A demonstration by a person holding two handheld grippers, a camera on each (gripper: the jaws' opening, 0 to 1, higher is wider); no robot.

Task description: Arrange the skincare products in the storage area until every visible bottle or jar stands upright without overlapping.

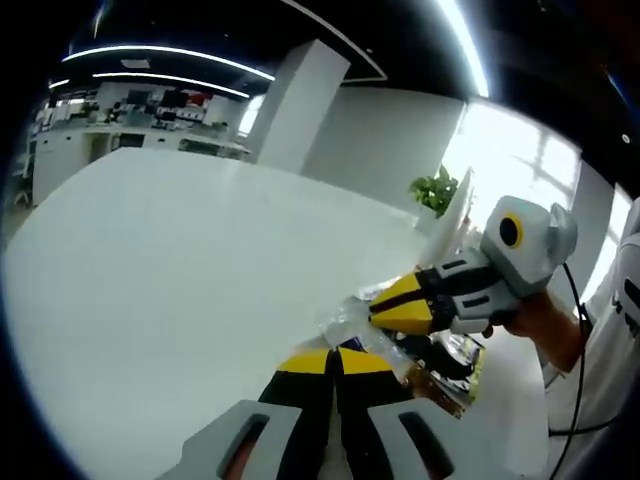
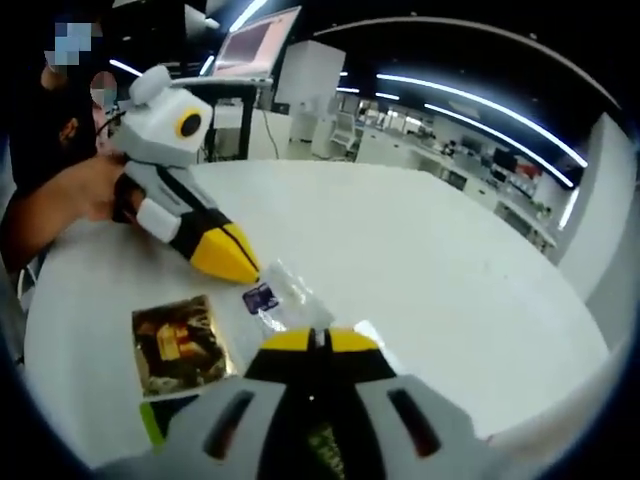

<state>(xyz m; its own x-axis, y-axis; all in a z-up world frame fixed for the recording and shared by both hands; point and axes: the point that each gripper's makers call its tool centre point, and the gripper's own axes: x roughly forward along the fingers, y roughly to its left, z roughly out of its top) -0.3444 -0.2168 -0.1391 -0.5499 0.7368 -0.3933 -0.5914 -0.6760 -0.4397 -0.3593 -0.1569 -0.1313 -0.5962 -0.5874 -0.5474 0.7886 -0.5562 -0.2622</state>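
Observation:
A clear plastic sachet (image 2: 285,300) with a small purple label lies on the white table (image 2: 420,260), and it also appears in the left gripper view (image 1: 348,322). My right gripper (image 2: 320,338) is shut, with its yellow tips at one end of the sachet. The left gripper (image 2: 243,264) reaches in from the left, jaws together, its tip just above the purple label. In its own view, the left gripper (image 1: 335,358) is shut at the sachet's edge, facing the right gripper (image 1: 380,310). I cannot tell if either one pinches the film. A gold-brown foil packet (image 2: 180,345) lies flat beside it.
A green-edged item (image 2: 150,420) lies at the near table edge beside the foil packet (image 1: 440,388). A person's hand (image 2: 85,195) holds the left gripper. A potted plant (image 1: 435,190) stands at the far table corner. A laptop (image 2: 255,45) sits behind on a stand.

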